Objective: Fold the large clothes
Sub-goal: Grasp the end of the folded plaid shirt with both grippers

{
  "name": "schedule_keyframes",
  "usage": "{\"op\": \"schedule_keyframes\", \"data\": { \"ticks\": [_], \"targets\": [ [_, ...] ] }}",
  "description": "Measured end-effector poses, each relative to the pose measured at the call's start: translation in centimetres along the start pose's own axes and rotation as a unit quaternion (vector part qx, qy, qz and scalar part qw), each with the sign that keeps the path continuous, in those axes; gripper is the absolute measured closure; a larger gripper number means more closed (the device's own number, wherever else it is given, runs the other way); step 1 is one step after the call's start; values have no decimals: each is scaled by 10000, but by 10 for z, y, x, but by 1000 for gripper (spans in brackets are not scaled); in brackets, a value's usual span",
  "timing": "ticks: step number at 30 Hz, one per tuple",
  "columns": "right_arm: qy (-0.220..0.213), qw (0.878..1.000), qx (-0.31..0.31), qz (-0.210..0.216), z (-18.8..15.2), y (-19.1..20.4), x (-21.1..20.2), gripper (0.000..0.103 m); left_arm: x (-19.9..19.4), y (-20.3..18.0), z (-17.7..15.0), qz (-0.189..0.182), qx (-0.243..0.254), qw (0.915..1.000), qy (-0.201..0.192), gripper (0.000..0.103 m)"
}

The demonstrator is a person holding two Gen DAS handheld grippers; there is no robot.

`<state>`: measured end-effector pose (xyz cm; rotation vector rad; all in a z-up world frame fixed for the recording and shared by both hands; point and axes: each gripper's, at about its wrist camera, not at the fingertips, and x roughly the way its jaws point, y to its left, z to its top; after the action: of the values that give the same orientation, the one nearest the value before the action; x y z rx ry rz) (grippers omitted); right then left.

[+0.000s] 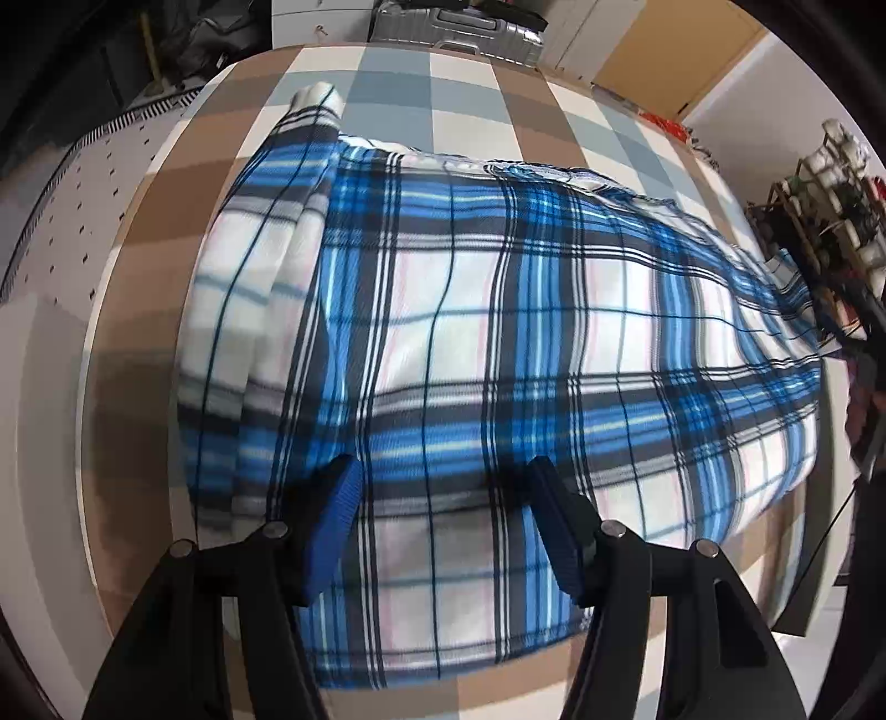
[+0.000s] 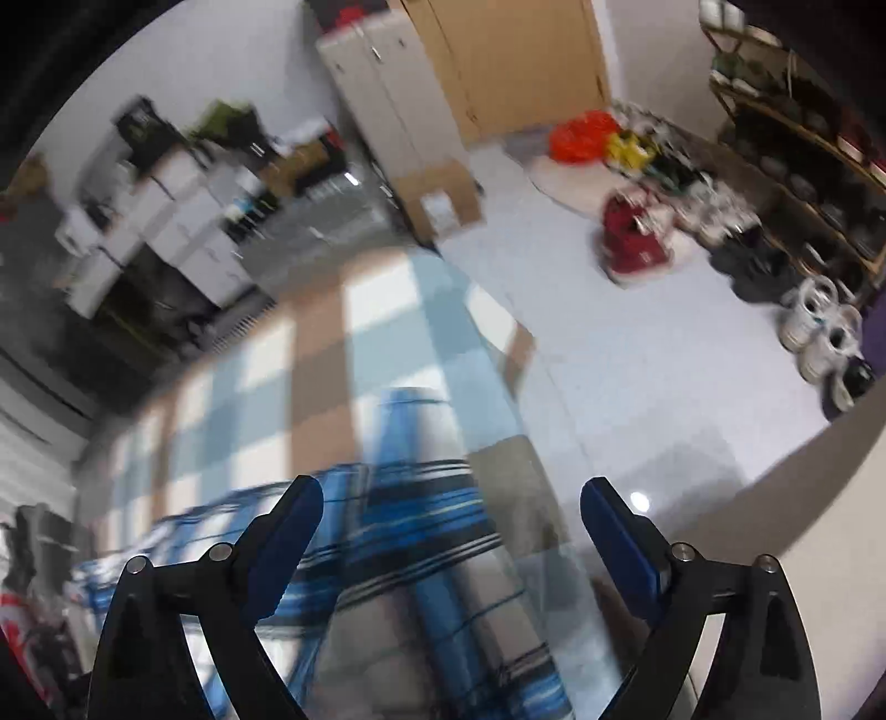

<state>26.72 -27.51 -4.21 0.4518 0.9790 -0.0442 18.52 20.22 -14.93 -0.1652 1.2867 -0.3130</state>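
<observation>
- While we look down through the left wrist camera, we see the plaid shirt spread across a table covered in a brown, grey-blue and white checked cloth.
- We see one sleeve folded in over the shirt's left side, its cuff pointing toward the far edge of the table.
- We hold the left gripper over the near hem, its blue-padded jaws partly apart; the fabric lies beneath them, and we cannot tell whether the pads touch it.
- We hold the right gripper with its jaws spread wide and nothing between them; blurred plaid cloth and the table's corner lie below.
- We make out a grey suitcase beyond the table's far edge.
- We also see a red bag on the pale floor, well apart from the table.
</observation>
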Motion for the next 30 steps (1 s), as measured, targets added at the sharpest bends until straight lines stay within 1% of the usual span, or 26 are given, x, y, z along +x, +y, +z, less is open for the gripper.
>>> {"op": "schedule_keyframes", "data": {
  "ticks": [2, 3, 5, 6, 8, 10, 11, 12, 14, 16, 17, 19, 21, 22, 23, 24, 25, 27, 28, 30],
  "targets": [
    [307, 9985, -153, 420, -18, 7, -10, 5, -4, 2, -7, -26, 10, 10000, 9, 47],
    [439, 9974, -295, 482, -31, 11, -15, 5, -6, 5, -11, -44, -10, 10000, 10, 47],
    [557, 9959, -536, 461, -54, 16, -22, 5, -12, 9, -21, -159, -107, 9998, -11, 47],
    [659, 9950, -605, 448, -64, 17, -23, 5, -16, 11, -26, -250, -147, 9996, -25, 47],
    [972, 9916, -581, 619, -93, 19, -26, 5, -27, 10, -37, -405, -196, 9989, -117, 47],
    [1029, 9892, -376, 972, -115, 18, -35, 5, -40, 7, -50, -646, -225, 9974, -222, 47],
    [1000, 9869, -143, 1260, -128, 16, -42, 5, -48, 5, -59, -787, -228, 9962, -281, 47],
    [1021, 9829, 87, 1531, -140, 14, -46, 5, -53, 2, -66, -915, -223, 9950, -339, 47],
    [1064, 9704, 543, 2099, -162, 9, -51, 4, -60, -7, -84, -1260, -180, 9909, -434, 47],
    [1213, 9600, 907, 2354, -179, 8, -48, 1, -55, -16, -96, -1403, -201, 9889, -449, 47],
    [1205, 9563, 1060, 2444, -184, 9, -45, 1, -50, -19, -101, -1470, -245, 9878, -448, 47],
    [1211, 9523, 1322, 2471, -188, 8, -34, 1, -39, -21, -101, -1575, -484, 9856, -382, 47],
    [1117, 9454, 1741, 2520, -187, 5, -24, 1, -24, -15, -98, -1749, -902, 9799, -323, 47],
    [1099, 9430, 1872, 2524, -187, 4, -20, 1, -20, -11, -99, -1802, -1048, 9774, -343, 47],
    [1085, 9411, 1998, 2502, -186, 6, -15, 1, -17, -5, -99, -1850, -1277, 9734, -442, 47],
    [1066, 9413, 2036, 2471, -183, 4, -13, 1, -16, 0, -97, -1902, -1480, 9687, -589, 47],
    [956, 9443, 2040, 2399, -179, 7, -11, 1, -17, 5, -97, -1948, -1591, 9656, -663, 47],
    [728, 9512, 1999, 2235, -172, 12, -9, 1, -16, 18, -94, -2096, -1905, 9556, -819, 47],
    [657, 9531, 2024, 2153, -168, 12, -9, 1, -15, 22, -93, -2342, -1953, 9486, -843, 47],
    [504, 9567, 1997, 2057, -166, 15, -8, 2, -11, 34, -91, -2555, -2188, 9378, -858, 47]
  ]
}}
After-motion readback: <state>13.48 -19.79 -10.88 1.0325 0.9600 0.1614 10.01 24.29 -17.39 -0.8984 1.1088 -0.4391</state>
